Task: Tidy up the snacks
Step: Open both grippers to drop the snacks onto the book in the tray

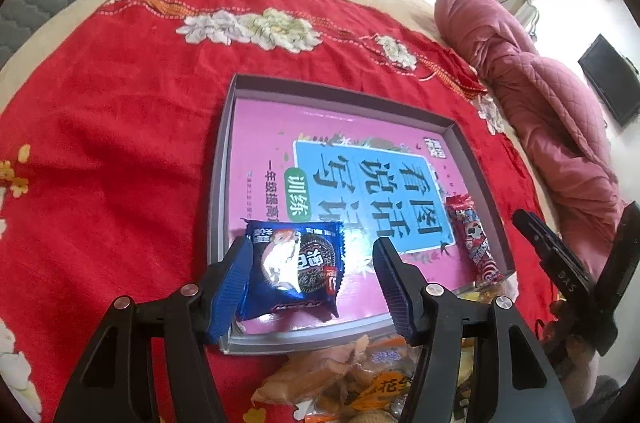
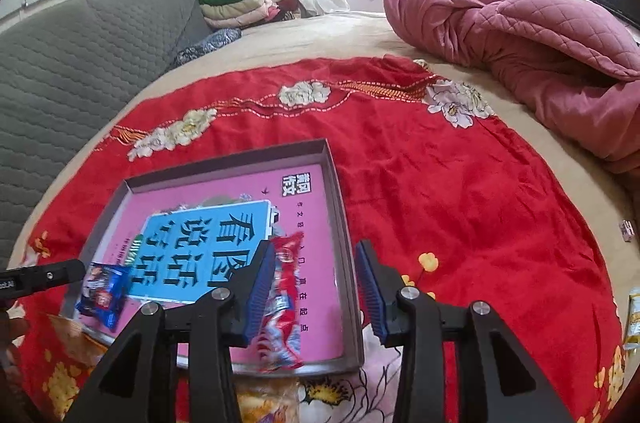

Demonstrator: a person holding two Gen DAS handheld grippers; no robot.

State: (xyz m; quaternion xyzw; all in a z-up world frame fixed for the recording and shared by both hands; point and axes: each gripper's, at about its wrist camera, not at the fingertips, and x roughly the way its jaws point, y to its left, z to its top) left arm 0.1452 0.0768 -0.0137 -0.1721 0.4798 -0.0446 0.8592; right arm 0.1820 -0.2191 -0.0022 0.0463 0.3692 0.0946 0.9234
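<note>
two snacks placed inside box [image 1: 224, 159], blue packet [image 1: 294, 269] and red packet [image 1: 476, 243]; loose pile [image 1: 360, 375] just outside pending; both grippers [image 1: 316, 287] [image 2: 316, 297] spread, empty.

Red floral blanket [image 1: 120, 123], pink book [image 1: 260, 127] in grey tray [image 1: 218, 183], blue cookie packet [image 1: 292, 267], red snack wrapper [image 1: 474, 243]

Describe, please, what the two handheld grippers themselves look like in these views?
Both look alike. The left gripper and the right gripper each have black plastic linkage arms with triangular cut-outs and round silver pivot pins. The two fingers carry blue ribbed pads. No cables or sleeves show; the left gripper's black body in the right view bears small white lettering.
</note>
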